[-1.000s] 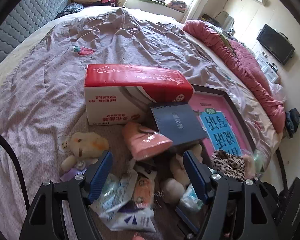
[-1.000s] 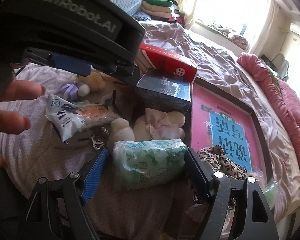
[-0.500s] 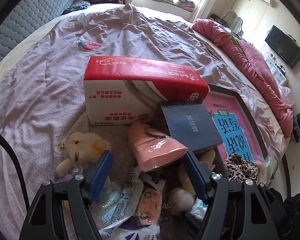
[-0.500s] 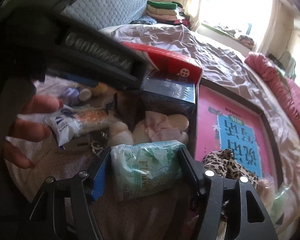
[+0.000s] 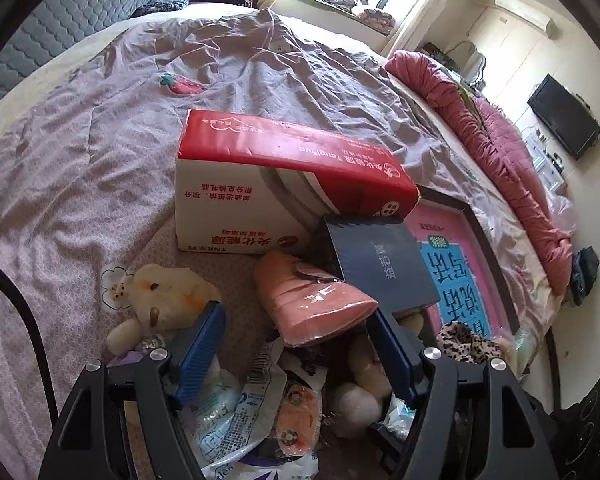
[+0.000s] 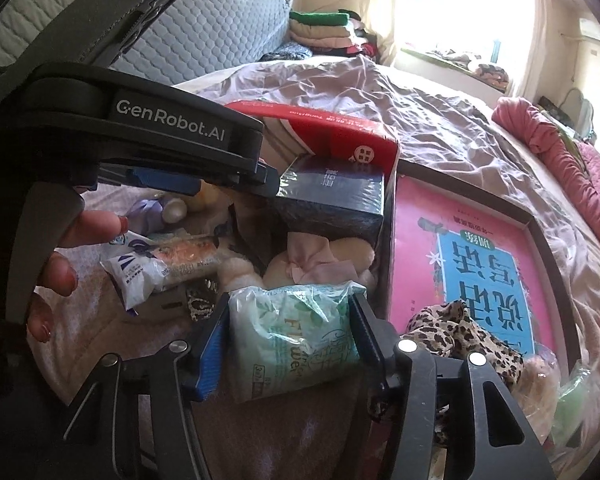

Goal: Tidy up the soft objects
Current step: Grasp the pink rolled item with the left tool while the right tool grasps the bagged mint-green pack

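My left gripper [image 5: 298, 330] is open around a pink wrapped pack [image 5: 314, 302] that lies between its blue pads, beside a cream plush toy [image 5: 160, 296]. My right gripper [image 6: 288, 336] is shut on a green tissue pack [image 6: 292, 332] and holds it over the pile. Below lie a white snack packet [image 6: 156, 264], a pink-bowed plush [image 6: 320, 260] and a leopard-print cloth [image 6: 464, 336]. The left gripper's body [image 6: 148, 132] fills the upper left of the right wrist view.
A red and white carton [image 5: 276, 176] and a dark blue box [image 5: 380, 268] stand behind the pile. A pink framed board [image 6: 480, 248] lies to the right. The purple bedsheet [image 5: 100, 120] spreads beyond, with a rolled pink quilt [image 5: 512, 168] along the far right edge.
My left gripper has moved forward to the pink pack, which now sits between its pads. My right gripper has closed onto the green tissue pack.
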`<state>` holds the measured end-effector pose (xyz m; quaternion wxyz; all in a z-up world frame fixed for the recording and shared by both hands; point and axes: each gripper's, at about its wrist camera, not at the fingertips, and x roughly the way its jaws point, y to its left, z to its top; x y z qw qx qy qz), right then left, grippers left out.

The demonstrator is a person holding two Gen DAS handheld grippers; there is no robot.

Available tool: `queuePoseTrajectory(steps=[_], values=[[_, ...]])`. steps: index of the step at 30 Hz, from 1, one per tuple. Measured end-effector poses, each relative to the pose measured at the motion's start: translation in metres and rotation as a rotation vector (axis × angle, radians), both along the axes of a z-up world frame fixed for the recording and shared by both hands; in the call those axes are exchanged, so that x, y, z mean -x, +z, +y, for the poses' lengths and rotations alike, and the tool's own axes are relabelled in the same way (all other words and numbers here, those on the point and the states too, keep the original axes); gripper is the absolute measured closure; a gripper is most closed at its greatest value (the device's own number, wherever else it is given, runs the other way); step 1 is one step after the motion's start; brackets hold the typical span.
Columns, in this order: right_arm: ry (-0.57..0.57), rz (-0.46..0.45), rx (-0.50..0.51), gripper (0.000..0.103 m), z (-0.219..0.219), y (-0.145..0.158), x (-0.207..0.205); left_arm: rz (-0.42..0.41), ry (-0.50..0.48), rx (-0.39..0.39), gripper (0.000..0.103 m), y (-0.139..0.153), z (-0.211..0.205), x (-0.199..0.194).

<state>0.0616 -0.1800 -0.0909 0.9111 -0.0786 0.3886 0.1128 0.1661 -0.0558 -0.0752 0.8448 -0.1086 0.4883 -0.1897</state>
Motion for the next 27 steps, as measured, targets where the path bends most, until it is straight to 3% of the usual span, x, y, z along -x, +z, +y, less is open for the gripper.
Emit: queuePoseTrajectory(steps=[5, 10, 15, 27], values=[[-0.001, 0.008, 0.002, 0.045, 0.001, -0.002, -0.003, -0.020, 0.035, 0.007, 0.032, 0.002, 0.007, -0.001], [0.003, 0.006, 0.012, 0.044, 0.004, -0.003, -0.008, -0.008, 0.038, 0.028, 0.047, -0.003, 0.009, -0.006], [-0.004, 0.030, -0.028, 0.045, -0.002, -0.005, -0.012, 0.012, 0.006, -0.002, 0.063, -0.009, 0.003, -0.008], [-0.033, 0.051, -0.077, 0.040, -0.009, -0.006, -0.013, 0.062, -0.022, -0.092, 0.064, -0.021, -0.003, -0.008]])
